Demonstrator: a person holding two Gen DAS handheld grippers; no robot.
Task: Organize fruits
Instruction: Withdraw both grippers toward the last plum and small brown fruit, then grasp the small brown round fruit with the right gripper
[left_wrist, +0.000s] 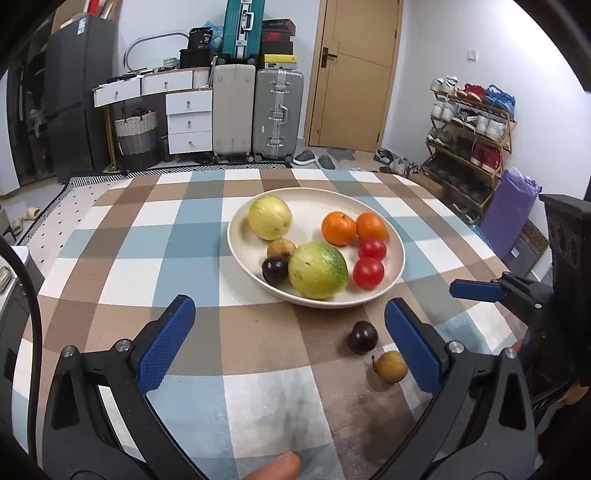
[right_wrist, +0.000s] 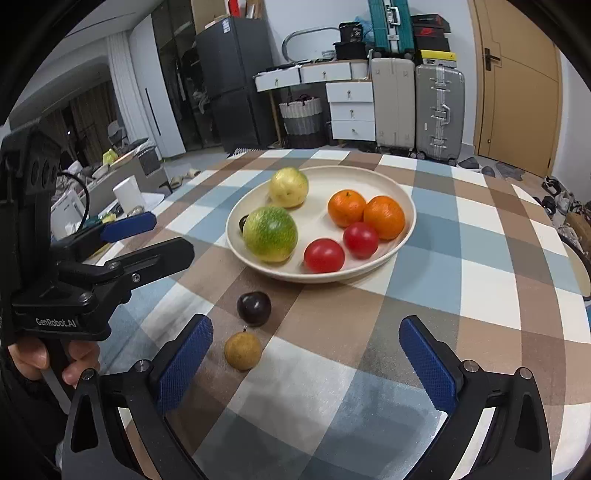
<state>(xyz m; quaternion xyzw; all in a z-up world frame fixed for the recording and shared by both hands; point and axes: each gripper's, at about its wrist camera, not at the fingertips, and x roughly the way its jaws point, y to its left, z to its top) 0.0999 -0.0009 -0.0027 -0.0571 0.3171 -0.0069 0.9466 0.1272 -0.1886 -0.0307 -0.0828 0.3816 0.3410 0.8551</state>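
Observation:
A cream plate (left_wrist: 397, 254) (right_wrist: 404, 192) on the checked tablecloth holds two yellow-green fruits (left_wrist: 317, 270), two oranges (left_wrist: 338, 228), two red tomatoes (left_wrist: 368, 272), a dark plum (left_wrist: 274, 270) and a small brown fruit (left_wrist: 280, 248). On the cloth in front of the plate lie a dark plum (left_wrist: 362, 336) (right_wrist: 253, 308) and a small brown fruit (left_wrist: 390, 366) (right_wrist: 242, 350). My left gripper (left_wrist: 290, 349) is open and empty, the loose fruits just inside its right finger. My right gripper (right_wrist: 306, 363) is open and empty, the brown fruit near its left finger.
The checked table (left_wrist: 184, 236) ends in a far edge. Behind it stand suitcases (left_wrist: 279, 114), white drawers (left_wrist: 189, 122), a basket (left_wrist: 136, 136), a door (left_wrist: 356, 74) and a shoe rack (left_wrist: 469, 140). The right gripper shows in the left wrist view (left_wrist: 476, 290).

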